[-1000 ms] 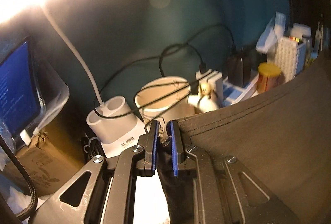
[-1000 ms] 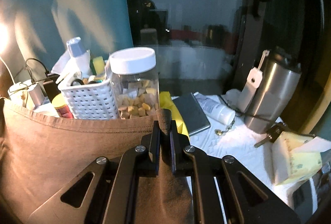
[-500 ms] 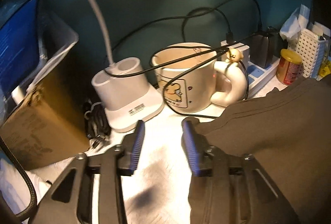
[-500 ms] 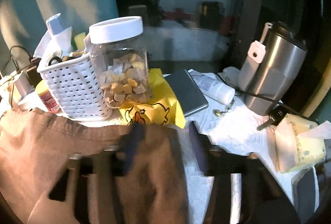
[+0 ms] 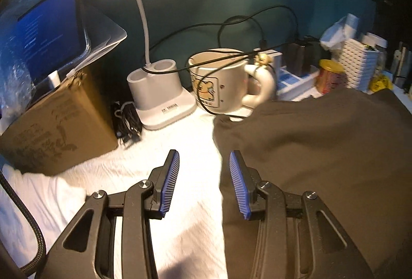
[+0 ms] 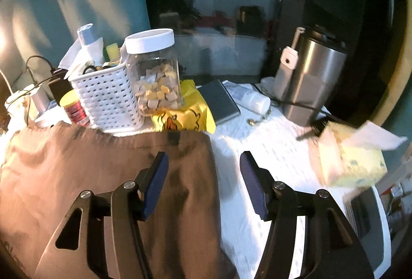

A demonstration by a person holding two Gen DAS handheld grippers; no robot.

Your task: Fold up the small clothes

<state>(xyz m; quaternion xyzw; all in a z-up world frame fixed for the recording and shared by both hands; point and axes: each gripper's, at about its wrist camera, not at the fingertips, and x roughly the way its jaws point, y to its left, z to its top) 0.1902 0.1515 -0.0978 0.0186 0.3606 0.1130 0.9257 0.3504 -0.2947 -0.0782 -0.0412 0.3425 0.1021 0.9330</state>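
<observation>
A dark brown garment (image 5: 322, 150) lies flat on the white cloth-covered table (image 5: 180, 150); its left edge runs just under my left gripper's right finger. My left gripper (image 5: 203, 163) is open over that edge with nothing between its blue pads. In the right wrist view the same garment (image 6: 103, 176) fills the lower left, its right edge passing between the fingers of my right gripper (image 6: 204, 163). That gripper stands wide open above the cloth, with its pads apart from it.
Behind the garment stand a cream mug (image 5: 219, 83) draped with black cables, a white lamp base (image 5: 159, 93), a cardboard box (image 5: 59, 124) and a white basket (image 6: 108, 96). A clear jar (image 6: 154, 73), yellow bag (image 6: 185, 116), steel tumbler (image 6: 309, 78) and tissue box (image 6: 352, 158) crowd the right.
Both grippers were shut on the garment's top corners, held up. They let go, opened and drew back; the garment now lies flat on the table.
</observation>
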